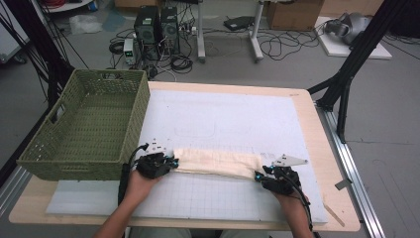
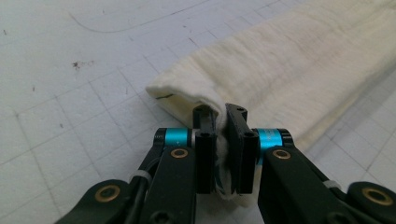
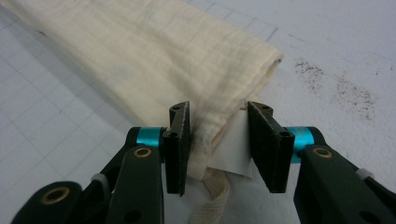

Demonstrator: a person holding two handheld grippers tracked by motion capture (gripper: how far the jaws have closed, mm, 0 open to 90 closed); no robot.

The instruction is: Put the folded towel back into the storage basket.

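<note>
A: Where does the cloth (image 1: pixel 218 162) lie?

B: Folded into a long cream strip across the near part of the white gridded mat (image 1: pixel 237 119), stretched between the two tongs — one end at each.

A: And the left gripper (image 1: pixel 163 163)?

B: Its jaws are pinched tight on the strip's left corner; in the left gripper view the fabric bunches between the pads (image 2: pixel 205 154).

A: The right gripper (image 1: pixel 261 177)?

B: It sits at the strip's right end with a corner of the cloth and a white label (image 3: pixel 231 149) between its jaws. The left pad (image 3: pixel 180 144) touches the fabric — the other stands off with a gap, so it isn't clamped.

A: What's around them?

B: A green woven basket (image 1: pixel 84 129) just left of the left gripper, on the wooden table (image 1: pixel 317 144).
</note>
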